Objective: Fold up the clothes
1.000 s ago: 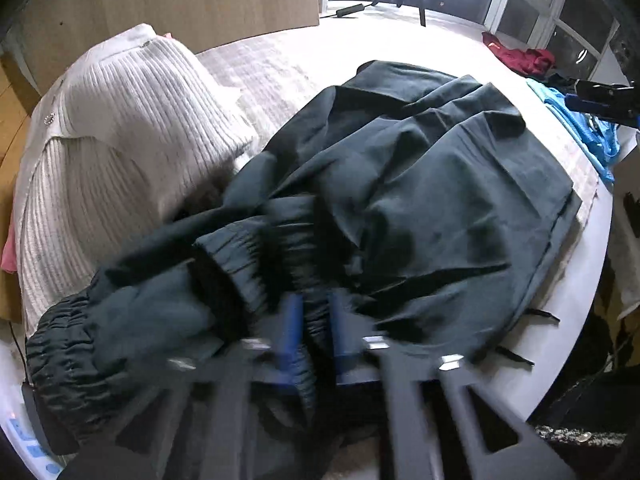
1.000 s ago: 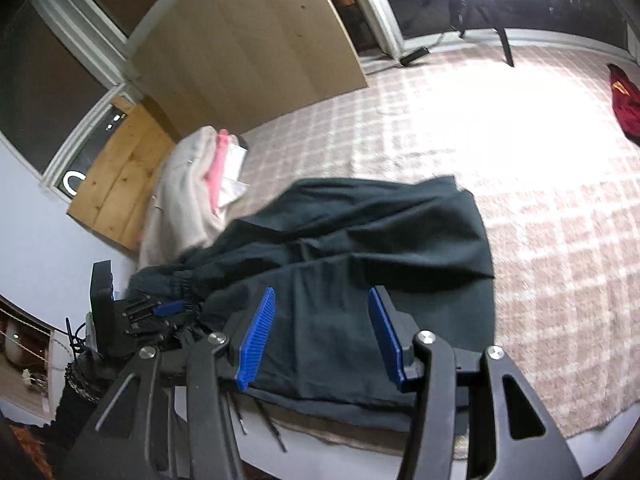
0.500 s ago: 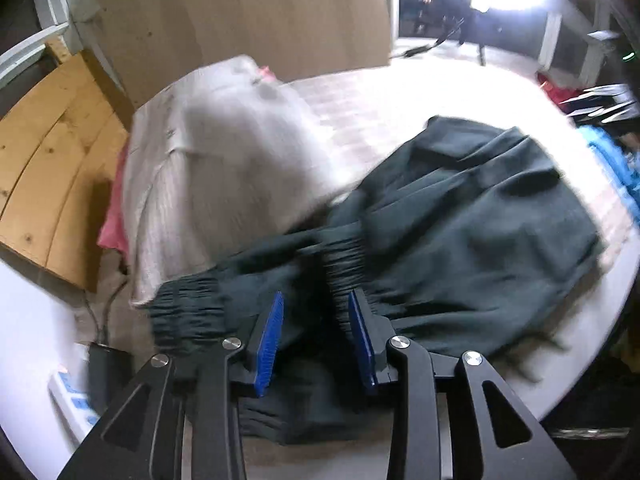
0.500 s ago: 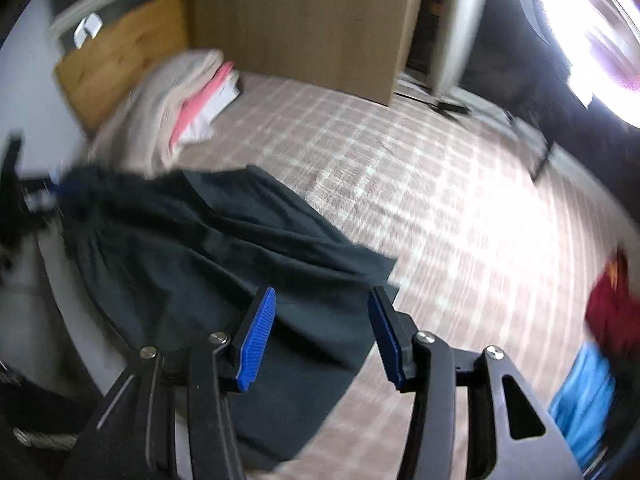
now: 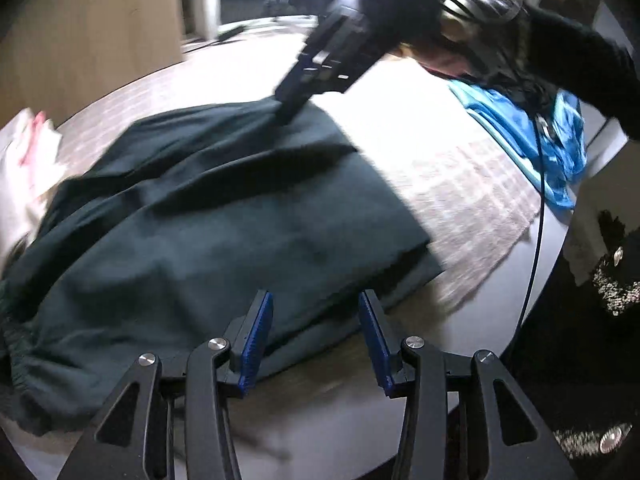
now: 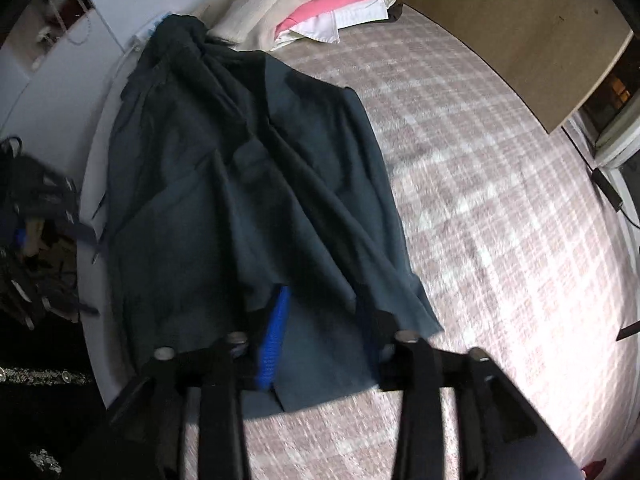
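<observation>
Dark green trousers (image 5: 208,232) lie spread on the checked cloth (image 5: 460,184), their elastic waistband at the left edge of the left wrist view. My left gripper (image 5: 316,340) is open just above the near edge of the trousers, nothing between its blue pads. My right gripper (image 6: 324,320) is open at the far end of the trousers (image 6: 248,184), the hem lying between its fingers and partly over the left one. In the left wrist view the right gripper (image 5: 320,60) has its tip at that far hem.
A folded pile (image 6: 320,4) of cream, pink and white clothes lies beyond the waistband end. A blue garment (image 5: 524,136) sits at the table's right side under a person's dark sleeve (image 5: 572,52). A cable (image 5: 536,240) hangs past the table's rim. A wooden board (image 6: 520,28) stands behind.
My left gripper let go of the waistband, opened wider and swung right to the near edge. My right gripper swung round to the far hem and came down onto it.
</observation>
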Action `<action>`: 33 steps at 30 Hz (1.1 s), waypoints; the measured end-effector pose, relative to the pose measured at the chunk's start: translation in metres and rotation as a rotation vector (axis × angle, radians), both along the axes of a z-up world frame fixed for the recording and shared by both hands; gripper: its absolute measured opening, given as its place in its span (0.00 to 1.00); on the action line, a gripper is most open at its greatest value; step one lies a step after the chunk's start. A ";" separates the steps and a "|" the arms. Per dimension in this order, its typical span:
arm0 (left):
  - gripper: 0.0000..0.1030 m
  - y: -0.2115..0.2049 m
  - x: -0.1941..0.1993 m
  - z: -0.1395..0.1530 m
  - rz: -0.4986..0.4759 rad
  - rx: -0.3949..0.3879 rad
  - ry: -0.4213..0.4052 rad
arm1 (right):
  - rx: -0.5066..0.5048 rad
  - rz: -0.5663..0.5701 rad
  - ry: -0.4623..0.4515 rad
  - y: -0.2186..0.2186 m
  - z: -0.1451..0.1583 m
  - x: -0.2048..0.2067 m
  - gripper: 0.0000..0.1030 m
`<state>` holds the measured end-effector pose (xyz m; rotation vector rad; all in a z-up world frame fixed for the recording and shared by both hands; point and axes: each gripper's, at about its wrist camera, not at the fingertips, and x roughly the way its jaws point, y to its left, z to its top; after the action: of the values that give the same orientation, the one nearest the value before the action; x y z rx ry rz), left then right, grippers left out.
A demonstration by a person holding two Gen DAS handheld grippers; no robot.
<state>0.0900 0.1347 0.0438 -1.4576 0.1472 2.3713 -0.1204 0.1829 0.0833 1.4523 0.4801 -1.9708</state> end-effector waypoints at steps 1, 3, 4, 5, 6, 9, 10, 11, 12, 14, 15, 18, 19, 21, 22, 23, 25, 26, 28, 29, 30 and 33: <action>0.41 0.015 -0.002 -0.001 -0.036 -0.017 0.010 | -0.004 -0.004 0.001 0.008 -0.001 0.002 0.45; 0.41 0.038 -0.006 -0.002 -0.101 -0.058 0.031 | -0.017 -0.024 0.000 0.027 -0.004 0.007 0.45; 0.42 0.048 -0.008 -0.004 -0.132 -0.085 0.041 | -0.024 -0.042 -0.002 0.036 -0.005 0.007 0.45; 0.42 0.057 -0.010 -0.007 -0.162 -0.117 0.050 | -0.033 -0.063 -0.006 0.047 -0.007 0.008 0.45; 0.41 0.066 -0.013 -0.010 -0.192 -0.149 0.059 | -0.042 -0.089 -0.010 0.060 -0.008 0.008 0.45; 0.41 0.084 -0.019 -0.017 -0.257 -0.218 0.076 | -0.083 -0.153 -0.026 0.089 -0.012 0.007 0.45; 0.42 0.089 -0.020 -0.020 -0.280 -0.237 0.076 | -0.101 -0.165 -0.031 0.097 -0.013 0.007 0.45; 0.42 0.093 -0.022 -0.024 -0.298 -0.258 0.075 | -0.116 -0.170 -0.027 0.102 -0.013 0.007 0.45; 0.41 0.096 -0.023 -0.029 -0.311 -0.280 0.072 | -0.127 -0.171 -0.018 0.105 -0.014 0.007 0.45; 0.38 0.098 -0.025 -0.029 -0.316 -0.279 0.082 | -0.148 -0.159 -0.018 0.106 -0.015 0.006 0.45; 0.30 0.099 -0.028 -0.029 -0.310 -0.274 0.074 | -0.162 -0.147 -0.024 0.105 -0.016 0.006 0.45; 0.12 0.100 -0.032 -0.028 -0.299 -0.258 0.066 | -0.184 -0.116 -0.033 0.098 -0.021 0.004 0.45; 0.07 0.099 -0.033 -0.026 -0.294 -0.256 0.073 | -0.186 -0.112 -0.035 0.093 -0.023 0.004 0.45; 0.06 0.097 -0.032 -0.022 -0.284 -0.248 0.089 | -0.195 -0.105 -0.047 0.089 -0.027 0.001 0.45; 0.05 0.096 -0.032 -0.019 -0.280 -0.238 0.093 | -0.202 -0.103 -0.053 0.088 -0.028 0.000 0.45; 0.05 0.094 -0.032 -0.017 -0.275 -0.231 0.098 | -0.213 -0.101 -0.063 0.087 -0.029 -0.002 0.44; 0.04 0.089 -0.029 -0.009 -0.267 -0.214 0.111 | -0.235 -0.096 -0.087 0.085 -0.032 -0.001 0.35; 0.04 0.087 -0.028 -0.006 -0.260 -0.208 0.114 | -0.228 -0.094 -0.079 0.083 -0.032 0.001 0.09; 0.04 0.083 -0.027 0.001 -0.239 -0.194 0.118 | -0.198 -0.096 -0.052 0.077 -0.031 0.003 0.03; 0.04 0.080 -0.027 0.005 -0.230 -0.185 0.118 | -0.195 -0.102 -0.043 0.077 -0.030 0.002 0.03; 0.04 0.077 -0.027 0.008 -0.222 -0.176 0.116 | -0.199 -0.111 -0.036 0.077 -0.028 0.001 0.03; 0.04 0.077 -0.020 0.009 -0.224 -0.133 0.092 | -0.200 -0.138 -0.020 0.080 -0.025 -0.002 0.02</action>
<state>0.0697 0.2115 0.0529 -1.3116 0.4741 2.2812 -0.1223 0.2629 0.0581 1.4088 0.1706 -2.0438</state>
